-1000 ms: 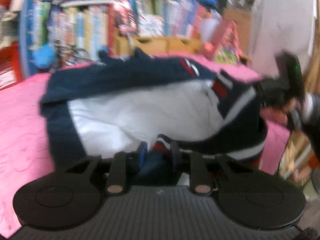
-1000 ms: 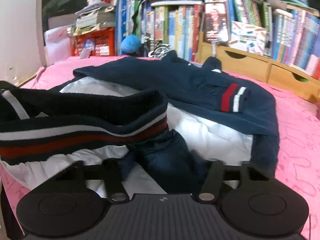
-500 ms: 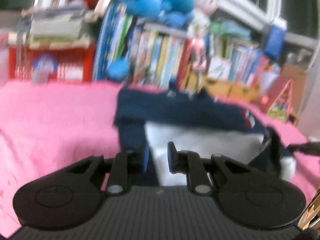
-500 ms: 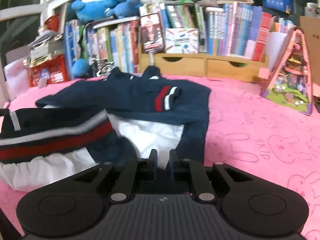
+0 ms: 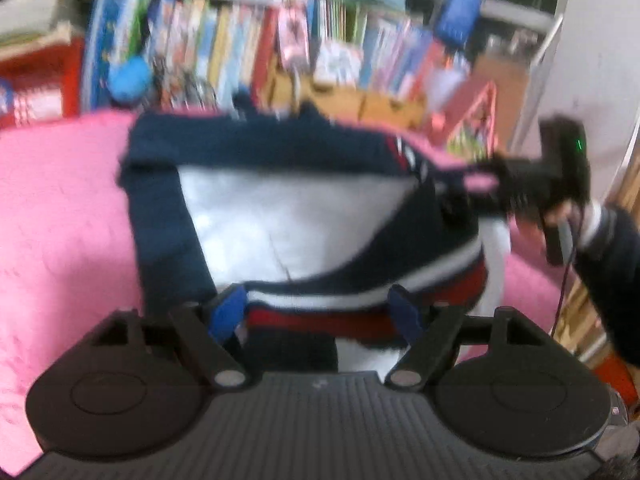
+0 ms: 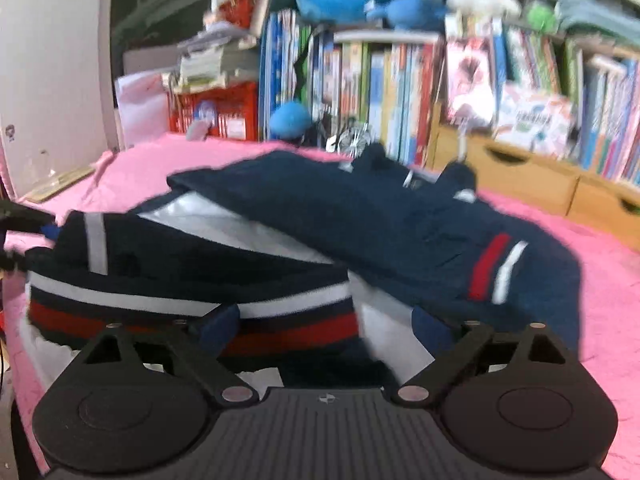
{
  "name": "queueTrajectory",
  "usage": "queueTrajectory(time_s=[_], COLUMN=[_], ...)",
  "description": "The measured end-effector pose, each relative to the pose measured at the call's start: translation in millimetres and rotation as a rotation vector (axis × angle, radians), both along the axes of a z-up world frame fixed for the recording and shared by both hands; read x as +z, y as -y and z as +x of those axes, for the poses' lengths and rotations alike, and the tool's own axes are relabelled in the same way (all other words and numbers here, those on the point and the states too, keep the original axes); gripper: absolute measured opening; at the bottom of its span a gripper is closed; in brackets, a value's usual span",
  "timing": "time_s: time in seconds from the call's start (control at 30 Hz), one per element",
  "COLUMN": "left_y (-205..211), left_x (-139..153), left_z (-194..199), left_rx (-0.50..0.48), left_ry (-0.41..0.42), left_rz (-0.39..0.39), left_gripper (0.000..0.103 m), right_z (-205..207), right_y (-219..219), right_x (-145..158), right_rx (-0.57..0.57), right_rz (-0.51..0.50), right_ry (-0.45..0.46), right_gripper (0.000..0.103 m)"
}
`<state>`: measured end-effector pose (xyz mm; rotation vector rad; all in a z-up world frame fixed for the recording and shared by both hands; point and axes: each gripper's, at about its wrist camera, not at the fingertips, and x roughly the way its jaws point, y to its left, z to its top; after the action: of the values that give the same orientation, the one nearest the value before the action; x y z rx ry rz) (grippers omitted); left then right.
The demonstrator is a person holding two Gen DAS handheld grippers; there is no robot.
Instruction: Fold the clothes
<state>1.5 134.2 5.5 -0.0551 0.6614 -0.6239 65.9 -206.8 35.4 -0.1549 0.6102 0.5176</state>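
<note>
Left gripper (image 5: 318,312) spread, striped hem (image 5: 360,300) between

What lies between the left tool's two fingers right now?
In the left wrist view, the left tool stands open, and the sweater's striped hem band runs across the gap between its fingers.

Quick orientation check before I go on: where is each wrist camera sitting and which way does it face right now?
Left wrist: on the left gripper, jaws apart, facing across the pink bed toward the bookshelf; the right gripper and hand show at right.
Right wrist: on the right gripper, jaws apart, facing the bookshelf from the other side.
Shared: the navy jacket, its striped hem nearest both.
</note>
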Motion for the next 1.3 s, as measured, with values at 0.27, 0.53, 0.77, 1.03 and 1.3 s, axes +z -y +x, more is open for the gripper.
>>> queueTrajectory(time_s=[0.27,0.53,0.77,1.03,1.3], left_y=[-11.9,-22.7,-18.3,0.5,-6.8], left_x=[4.6,48.1,26.3,1.3,23.5], left_z=[-12.0,-23.6,-10.0,5.1,0.8], left_rx=[0.158,0.17,0.143,0.079,0.23], left_ry=[0.051,0.225,0.117,0.022,0.078], left_rz=[-0.035,-0.149,-0.105,-0.049,-0.134], left_gripper=[0.017,0.009,0.058,0.071,0.017], right_z=[5.3,-45.6,-75.8,-70.5,-75.2], right_y=[12.3,25.1,45.9,40.5,46.3], right_x=[-17.2,20.7,28.1,-10.4,-20.9], right_rx=[-0.046,-0.134,-0.259,-0.328,-0.332], right_rz=[0.137,0.104,0.094,0.043,0.101], right_ry=[-0.112,0.006,0.028,-0.046,-0.022], right_gripper=[0.063,0.018,0.017,0.021,0.022])
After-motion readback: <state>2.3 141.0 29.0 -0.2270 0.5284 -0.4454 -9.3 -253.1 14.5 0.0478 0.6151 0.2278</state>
